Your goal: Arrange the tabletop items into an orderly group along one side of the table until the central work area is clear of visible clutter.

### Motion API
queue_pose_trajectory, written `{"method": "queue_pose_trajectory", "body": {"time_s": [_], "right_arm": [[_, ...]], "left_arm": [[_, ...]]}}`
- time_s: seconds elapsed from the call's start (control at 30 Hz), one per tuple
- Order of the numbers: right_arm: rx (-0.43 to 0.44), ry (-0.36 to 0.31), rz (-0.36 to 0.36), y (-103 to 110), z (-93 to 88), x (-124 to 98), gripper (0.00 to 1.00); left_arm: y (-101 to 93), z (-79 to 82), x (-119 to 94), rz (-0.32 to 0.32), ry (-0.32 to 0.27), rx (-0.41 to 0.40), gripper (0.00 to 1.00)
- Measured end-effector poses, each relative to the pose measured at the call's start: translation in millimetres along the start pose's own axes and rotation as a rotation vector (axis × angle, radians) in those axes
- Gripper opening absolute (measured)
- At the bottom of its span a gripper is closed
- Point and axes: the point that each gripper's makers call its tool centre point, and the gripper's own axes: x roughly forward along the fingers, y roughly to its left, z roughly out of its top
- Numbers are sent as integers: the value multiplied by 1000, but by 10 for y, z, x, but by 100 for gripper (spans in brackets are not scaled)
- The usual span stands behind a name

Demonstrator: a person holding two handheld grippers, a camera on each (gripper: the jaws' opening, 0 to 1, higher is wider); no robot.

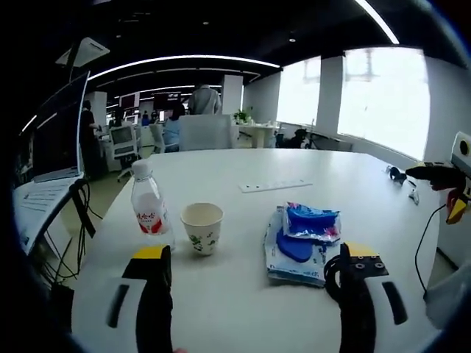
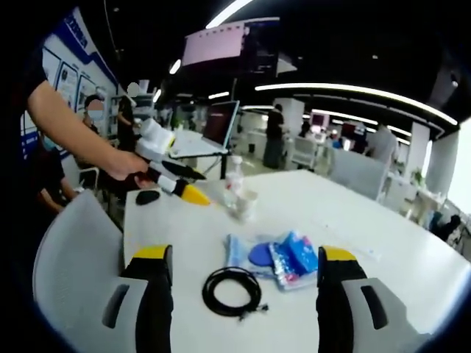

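In the left gripper view a water bottle [image 1: 149, 206] with a red label stands beside a paper cup [image 1: 202, 228]. Blue packets [image 1: 302, 235] lie to their right, just ahead of my open left gripper [image 1: 255, 252]. The right gripper [image 1: 441, 176] comes in at the far right edge. In the right gripper view a coiled black cable [image 2: 232, 292] lies between the jaws of my open right gripper [image 2: 245, 254]. The blue packets [image 2: 276, 261] sit just past it, the cup [image 2: 245, 204] and bottle [image 2: 234, 180] farther off. A hand holds the left gripper [image 2: 176, 184] over the table's far left.
A white strip [image 1: 274, 186] lies mid-table. A laptop [image 1: 55, 140] stands off the left edge. A small black object [image 2: 147, 196] rests near the held gripper. A grey chair [image 2: 66, 250] is tucked at the near left. People and desks are in the background.
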Motion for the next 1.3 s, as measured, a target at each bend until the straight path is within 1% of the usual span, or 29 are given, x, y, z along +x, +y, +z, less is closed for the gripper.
{"method": "queue_pose_trajectory", "body": {"time_s": [0.07, 0.13, 0.23, 0.5, 0.77, 0.93, 1.3], "right_arm": [[-7, 11, 4, 4, -38, 9, 71], [-6, 14, 7, 9, -60, 19, 69], [1, 19, 13, 21, -95, 35, 66], [-19, 49, 33, 58, -185, 67, 56], [-16, 82, 53, 103, -304, 115, 46], [-8, 98, 54, 100, -376, 152, 44], [13, 164, 65, 142, -584, 222, 39]], "left_arm": [[-60, 1, -8, -16, 4, 15, 93], [-96, -8, -8, -26, 11, 26, 92], [-133, -14, -16, -37, 14, 36, 92], [-210, -67, -15, -59, 30, 54, 89], [-409, -136, -27, -103, 43, 86, 86], [-500, -185, -29, -122, 53, 109, 86], [-644, -321, -38, -160, 81, 130, 81]]}}
